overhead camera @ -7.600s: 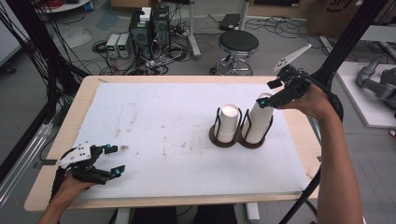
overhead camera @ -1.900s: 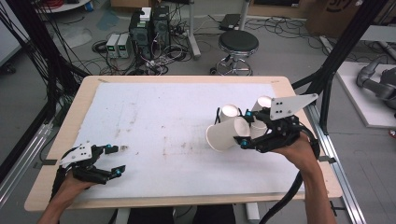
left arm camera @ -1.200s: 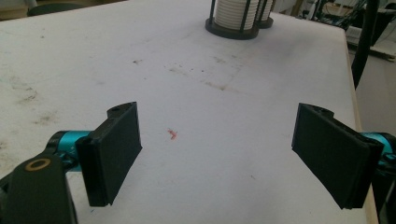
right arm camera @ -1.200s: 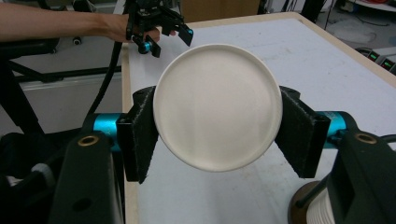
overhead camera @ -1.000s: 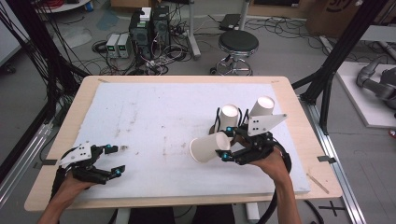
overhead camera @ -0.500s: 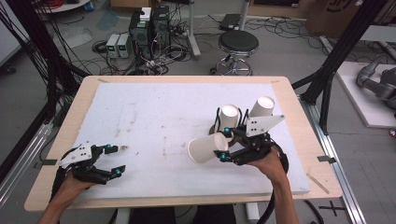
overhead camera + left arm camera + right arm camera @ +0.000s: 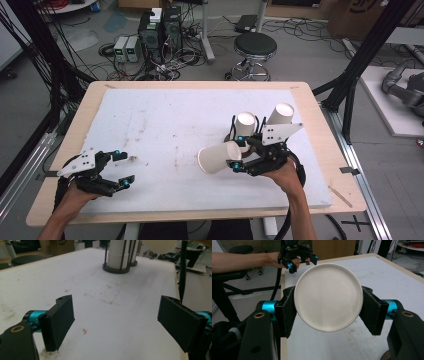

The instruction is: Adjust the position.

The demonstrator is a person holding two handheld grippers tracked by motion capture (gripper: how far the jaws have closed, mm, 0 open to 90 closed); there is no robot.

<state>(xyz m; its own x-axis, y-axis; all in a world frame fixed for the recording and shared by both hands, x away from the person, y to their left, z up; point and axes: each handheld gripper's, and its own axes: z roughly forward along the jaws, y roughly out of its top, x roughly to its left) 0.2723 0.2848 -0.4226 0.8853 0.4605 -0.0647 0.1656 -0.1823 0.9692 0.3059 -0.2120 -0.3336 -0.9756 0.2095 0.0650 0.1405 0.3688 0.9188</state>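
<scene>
Your right claw grips a white paper cup on its side, lifted over the near right of the white foam-covered surface, mouth facing left. Just beyond stand two black wire holders of stacked white cups. Your left claw rests near left; its jaws have just been opening, with nothing between them.

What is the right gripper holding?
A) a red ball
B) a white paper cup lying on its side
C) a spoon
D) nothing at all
B: the right gripper is clamped on a white paper cup held sideways above the table, and in the right gripper view the black pads press on both sides of the cup's round bottom.
</scene>
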